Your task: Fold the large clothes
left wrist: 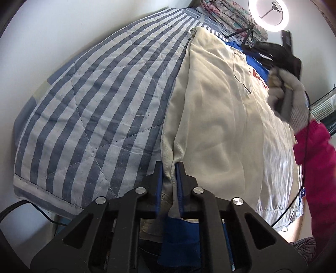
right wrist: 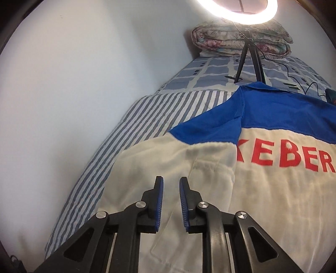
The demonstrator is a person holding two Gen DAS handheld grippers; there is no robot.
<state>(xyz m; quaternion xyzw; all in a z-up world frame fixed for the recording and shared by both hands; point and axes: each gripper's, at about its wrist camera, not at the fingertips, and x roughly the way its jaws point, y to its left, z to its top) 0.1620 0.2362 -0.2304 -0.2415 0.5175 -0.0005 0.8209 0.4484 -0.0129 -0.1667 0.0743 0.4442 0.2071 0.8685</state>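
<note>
The left gripper (left wrist: 168, 166) pinches the hem of the cream-and-blue jacket (left wrist: 220, 109) on the striped quilt (left wrist: 94, 109) — the right gripper (right wrist: 170, 180) hovers above it, jaws narrowly apart, nothing between them.

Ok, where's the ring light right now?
The ring light stands on a small tripod at the far end of the bed, in front of the folded floral quilt, beyond the jacket's blue collar.

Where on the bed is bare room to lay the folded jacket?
Free: the striped quilt between the wall and the jacket. Crowded: the far end, with the ring-light tripod, its cable and the folded floral quilt.
</note>
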